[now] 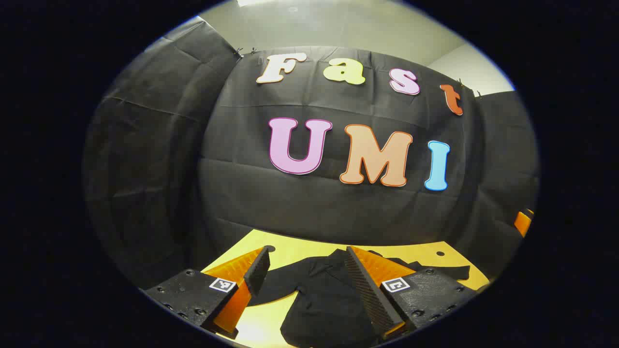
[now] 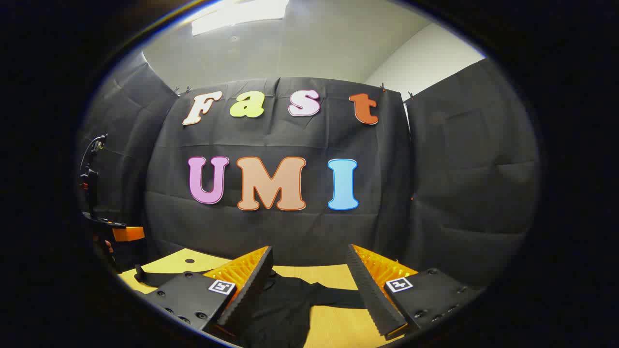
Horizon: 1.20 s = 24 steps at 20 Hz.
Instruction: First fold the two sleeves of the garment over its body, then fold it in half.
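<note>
Left gripper view first: the left gripper (image 1: 304,263) hangs above the table (image 1: 300,251) with its two orange-and-black fingers spread wide, nothing between them. Past the tips you can see the black garment (image 1: 321,295) lying on the yellow tabletop, kinda rumpled, collar end toward the far side and one sleeve (image 1: 442,270) stretched out flat to the right. The fingers are up off the cloth, not touching it as far as I can tell. There's also a small orange bit at the far right edge (image 1: 523,221), which looks like part of the other tool, but it's too cropped to say much.

Right gripper view is pretty much the same deal. The right gripper (image 2: 309,261) is wide open and holding nothing, with the garment (image 2: 280,302) spread on the table (image 2: 169,263) below and between its fingers. A sleeve (image 2: 338,297) runs off to the right under the right finger. Off at the left edge the left gripper (image 2: 126,234) shows, held in a hand (image 2: 107,245).
</note>
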### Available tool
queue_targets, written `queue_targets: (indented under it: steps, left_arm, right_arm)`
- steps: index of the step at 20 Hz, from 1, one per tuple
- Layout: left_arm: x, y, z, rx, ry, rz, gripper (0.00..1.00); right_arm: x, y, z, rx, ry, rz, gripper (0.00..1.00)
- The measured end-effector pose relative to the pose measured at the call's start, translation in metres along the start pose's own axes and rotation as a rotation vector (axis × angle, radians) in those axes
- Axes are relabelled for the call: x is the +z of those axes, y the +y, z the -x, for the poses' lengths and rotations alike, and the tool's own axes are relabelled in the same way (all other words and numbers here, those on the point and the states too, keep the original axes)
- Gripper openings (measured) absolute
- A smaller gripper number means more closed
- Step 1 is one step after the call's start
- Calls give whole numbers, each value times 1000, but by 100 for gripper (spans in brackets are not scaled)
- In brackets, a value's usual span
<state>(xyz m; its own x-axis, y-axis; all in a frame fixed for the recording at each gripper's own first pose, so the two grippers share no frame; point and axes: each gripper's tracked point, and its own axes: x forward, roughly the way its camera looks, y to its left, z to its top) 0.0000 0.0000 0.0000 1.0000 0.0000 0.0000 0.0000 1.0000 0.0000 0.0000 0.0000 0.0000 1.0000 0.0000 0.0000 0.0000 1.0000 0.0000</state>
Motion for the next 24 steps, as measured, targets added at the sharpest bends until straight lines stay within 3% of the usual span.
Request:
queue_targets:
  steps: [24]
  left_arm:
    - [21, 5, 24, 42, -60, -53, 92]
  right_arm:
    - [-18, 3, -17, 88, 51, -43, 96]
